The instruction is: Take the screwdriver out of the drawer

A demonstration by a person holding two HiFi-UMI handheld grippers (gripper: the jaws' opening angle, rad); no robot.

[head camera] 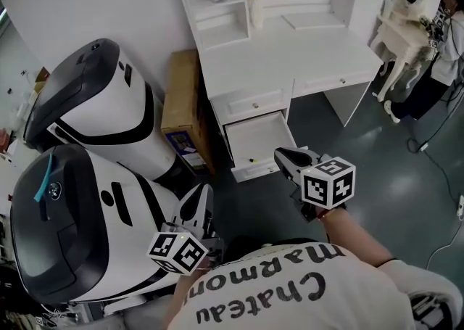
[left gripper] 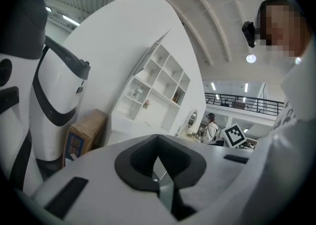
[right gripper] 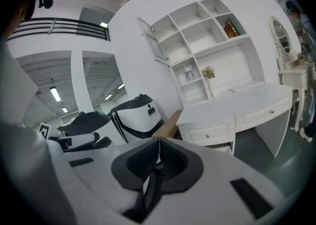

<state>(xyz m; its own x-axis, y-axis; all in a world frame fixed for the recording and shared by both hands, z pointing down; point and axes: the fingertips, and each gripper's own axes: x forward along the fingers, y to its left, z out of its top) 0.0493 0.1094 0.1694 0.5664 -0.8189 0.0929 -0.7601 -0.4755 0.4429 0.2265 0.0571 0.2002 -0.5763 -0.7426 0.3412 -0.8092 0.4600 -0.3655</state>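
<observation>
A white desk (head camera: 290,49) stands ahead. Its lower left drawer (head camera: 255,138) is pulled open, and a small thin thing with a yellowish spot (head camera: 251,161) lies near the drawer's front; it is too small to tell what it is. My right gripper (head camera: 281,154) hovers just right of the open drawer's front corner, jaws shut and empty. In the right gripper view the right gripper (right gripper: 159,139) points at the desk, and the drawer (right gripper: 223,146) peeks over the jaws. My left gripper (head camera: 204,191) is low at the left, shut, apart from the desk. In its own view, the left gripper (left gripper: 158,136) faces the shelves.
Two large white-and-black machine shells (head camera: 101,104) (head camera: 65,227) crowd the left. A cardboard box (head camera: 181,96) leans between them and the desk. A white vanity table (head camera: 406,24) with a person (head camera: 442,53) beside it stands at the far right. Cables (head camera: 435,162) cross the grey floor.
</observation>
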